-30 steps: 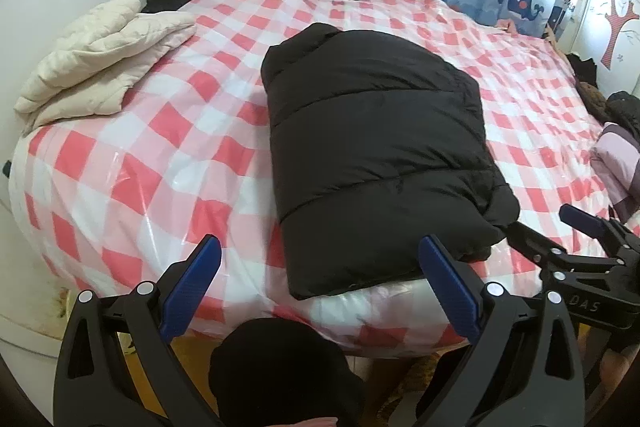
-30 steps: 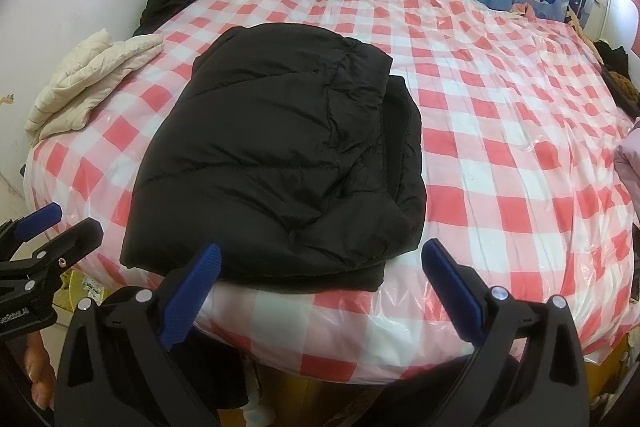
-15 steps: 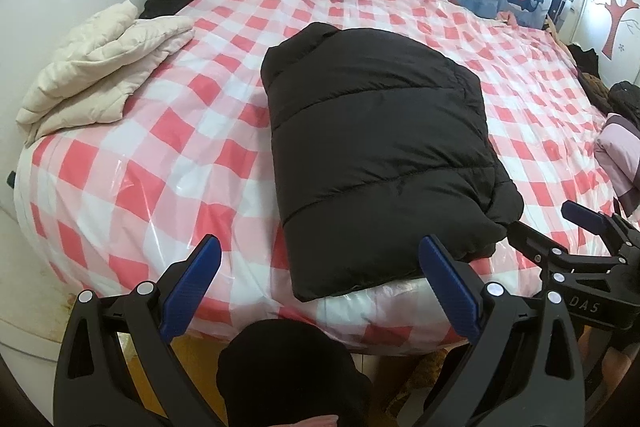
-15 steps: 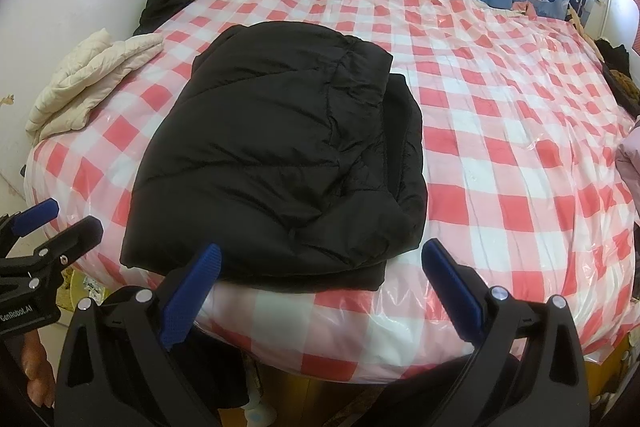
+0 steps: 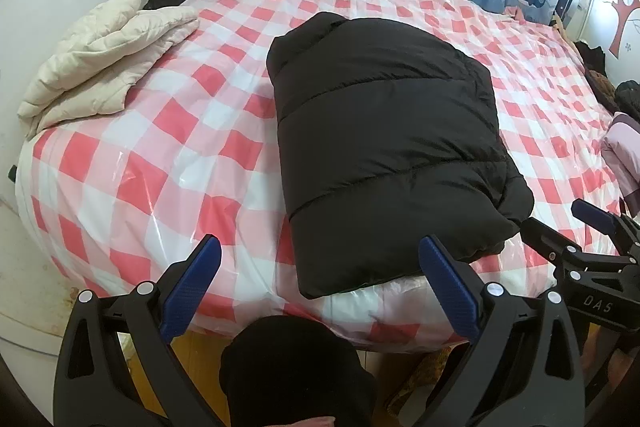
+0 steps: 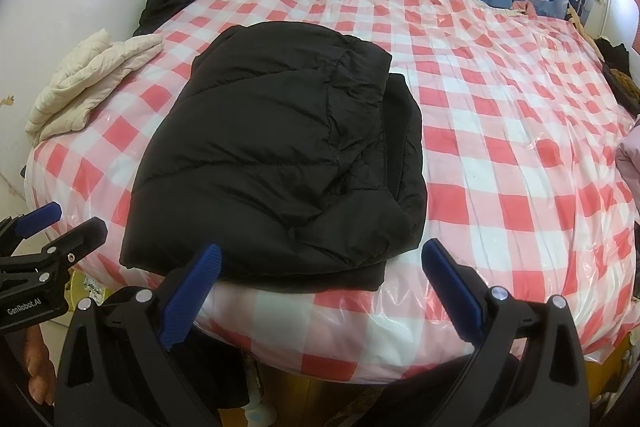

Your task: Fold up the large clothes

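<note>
The folded black puffer jacket [image 5: 384, 147] lies near the bed's [image 5: 168, 131] front edge, both left tongs [image 5: 320, 291] and right tongs [image 6: 320, 291] spread empty; probably light, springy and slippery, best pinched at its near hem corners.

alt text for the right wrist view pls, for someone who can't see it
A folded black puffer jacket lies near the front edge of a bed with a red-and-white checked cover. The open right gripper hovers before it, holding nothing; a cream jacket sits at the left.
</note>
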`<state>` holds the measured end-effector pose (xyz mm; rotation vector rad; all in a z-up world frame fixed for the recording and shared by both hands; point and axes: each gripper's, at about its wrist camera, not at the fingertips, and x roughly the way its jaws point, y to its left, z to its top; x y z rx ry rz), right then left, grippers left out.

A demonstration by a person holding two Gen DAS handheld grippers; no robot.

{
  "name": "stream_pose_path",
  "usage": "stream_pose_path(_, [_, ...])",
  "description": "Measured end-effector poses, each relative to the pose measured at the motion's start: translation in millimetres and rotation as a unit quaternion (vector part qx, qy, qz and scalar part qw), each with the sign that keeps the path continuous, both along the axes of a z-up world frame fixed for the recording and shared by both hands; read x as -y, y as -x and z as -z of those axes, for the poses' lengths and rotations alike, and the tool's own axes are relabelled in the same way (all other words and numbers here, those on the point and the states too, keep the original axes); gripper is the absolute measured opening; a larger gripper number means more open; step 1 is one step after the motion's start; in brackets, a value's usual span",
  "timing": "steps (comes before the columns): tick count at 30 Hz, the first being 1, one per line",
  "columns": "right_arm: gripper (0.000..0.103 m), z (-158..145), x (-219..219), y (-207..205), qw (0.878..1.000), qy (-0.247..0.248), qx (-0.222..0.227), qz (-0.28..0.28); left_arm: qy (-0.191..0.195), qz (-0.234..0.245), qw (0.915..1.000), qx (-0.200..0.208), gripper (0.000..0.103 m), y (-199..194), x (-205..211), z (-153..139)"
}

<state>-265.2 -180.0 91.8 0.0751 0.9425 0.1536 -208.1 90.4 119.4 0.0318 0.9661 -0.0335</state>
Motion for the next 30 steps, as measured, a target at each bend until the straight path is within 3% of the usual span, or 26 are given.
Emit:
stream_pose_path(14, [0.096,1.8,2.5,-1.6,1.000,-0.004,-0.005,-0.001,0.003,-0.006,0.9999,-0.012,0.095,-8.2,1.0,9.4])
stream_pose_path(16, [0.096,1.7,2.3,-1.6,1.000,-0.003,-0.006,0.000,0.025,-0.007,0.9996,-0.008,0.095,-11.0,-3.5,10.2])
stream_pose_path(19, [0.096,4.9,5.0,-3.5,1.000,-0.006,-0.009,0.000,0.106,-0.007,0.9944,-0.008,0.095,-14.3,-18.6,14.8])
stream_pose_path(20, [0.096,5.8,5.4,-3.9,1.000,-0.007,-0.010,0.000,0.102,-0.016,0.9947,-0.002,0.095,-14.6,-21.0,14.7])
stream_pose_path(22, [0.096,7.7,7.7,-5.1,1.000,-0.009,-0.012,0.001,0.057,-0.018,0.9980,0.023,0.095,-11.3,-16.8,10.6])
stream_pose_path(27, [0.096,5.2,11.1,-4.8,1.000,-0.013,-0.009,0.004,-0.010,-0.027,0.9993,0.023,0.095,-13.0,-8.0,8.5])
stream_pose_path(30, [0.096,0.9,10.9,-1.8,1.000,-0.014,-0.004,0.003,-0.020,-0.020,0.9993,0.023,0.095,-9.9,-3.0,7.4])
